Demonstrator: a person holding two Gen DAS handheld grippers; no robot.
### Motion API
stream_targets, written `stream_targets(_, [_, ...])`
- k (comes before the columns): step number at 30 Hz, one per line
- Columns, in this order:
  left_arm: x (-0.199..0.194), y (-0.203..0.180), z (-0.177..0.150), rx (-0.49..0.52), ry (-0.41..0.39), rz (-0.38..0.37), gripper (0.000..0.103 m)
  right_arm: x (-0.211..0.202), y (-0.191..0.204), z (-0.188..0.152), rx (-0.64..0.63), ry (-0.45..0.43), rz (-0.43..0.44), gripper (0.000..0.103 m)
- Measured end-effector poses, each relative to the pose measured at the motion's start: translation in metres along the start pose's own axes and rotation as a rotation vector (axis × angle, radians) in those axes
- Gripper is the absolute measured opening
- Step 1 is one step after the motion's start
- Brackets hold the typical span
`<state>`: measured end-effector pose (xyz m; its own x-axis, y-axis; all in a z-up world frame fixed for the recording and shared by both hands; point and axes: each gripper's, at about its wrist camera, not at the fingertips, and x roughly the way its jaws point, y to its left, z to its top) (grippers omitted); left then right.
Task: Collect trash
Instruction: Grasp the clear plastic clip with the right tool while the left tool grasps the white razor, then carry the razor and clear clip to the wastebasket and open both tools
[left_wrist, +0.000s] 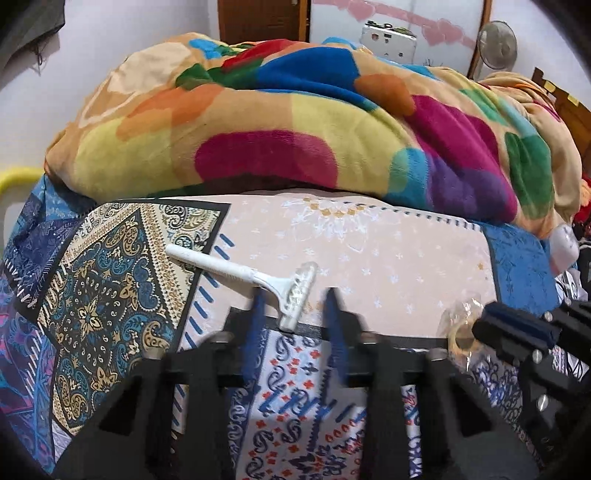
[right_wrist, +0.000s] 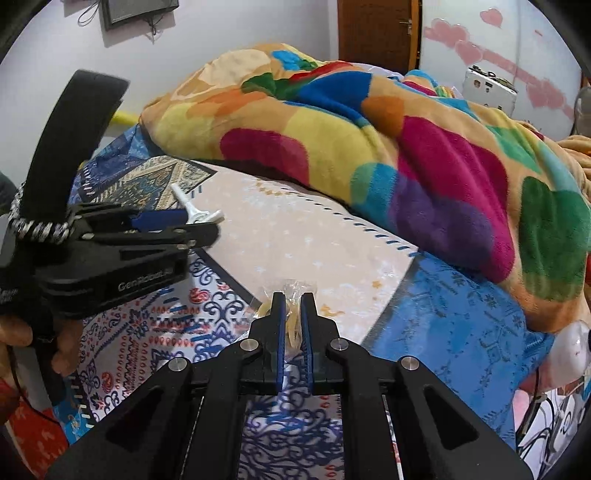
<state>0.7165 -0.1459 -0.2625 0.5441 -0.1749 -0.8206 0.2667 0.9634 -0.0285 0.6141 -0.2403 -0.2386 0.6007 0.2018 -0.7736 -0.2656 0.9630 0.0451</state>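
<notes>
A white disposable razor (left_wrist: 243, 276) lies on the patterned bedsheet (left_wrist: 369, 251), its head between the tips of my left gripper (left_wrist: 295, 295), which is open around it. The razor also shows in the right wrist view (right_wrist: 192, 210), just past the left gripper (right_wrist: 177, 221). My right gripper (right_wrist: 293, 299) is shut on a clear crumpled plastic wrapper (right_wrist: 295, 288) that rests on the sheet. The wrapper (left_wrist: 461, 321) and the right gripper's fingertips (left_wrist: 517, 325) show at the right of the left wrist view.
A big multicoloured fleece blanket (left_wrist: 295, 122) is heaped across the bed behind the trash. A white object (right_wrist: 569, 347) and cables lie at the bed's right edge. A wooden door (right_wrist: 376, 33) and walls stand behind.
</notes>
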Motion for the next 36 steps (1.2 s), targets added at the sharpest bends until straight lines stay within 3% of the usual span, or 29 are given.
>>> stream_targets(7, [-0.023, -0.017, -0.019, 0.07, 0.002, -0.01, 0.013, -0.009, -0.008, -0.004, 0.032, -0.004, 0.012, 0.006])
stream_targets(19, [-0.107, -0.024, -0.055, 0.033, -0.035, -0.042, 0.013, -0.053, -0.003, -0.008, 0.039, -0.015, -0.01, 0.006])
stream_targets(26, [-0.174, -0.023, -0.082, 0.014, -0.081, -0.017, 0.013, -0.094, 0.019, -0.011, 0.004, -0.047, -0.005, 0.006])
stream_targets(36, [-0.235, -0.003, -0.141, -0.059, -0.12, 0.02, 0.013, -0.145, 0.075, -0.024, -0.033, -0.093, 0.074, 0.006])
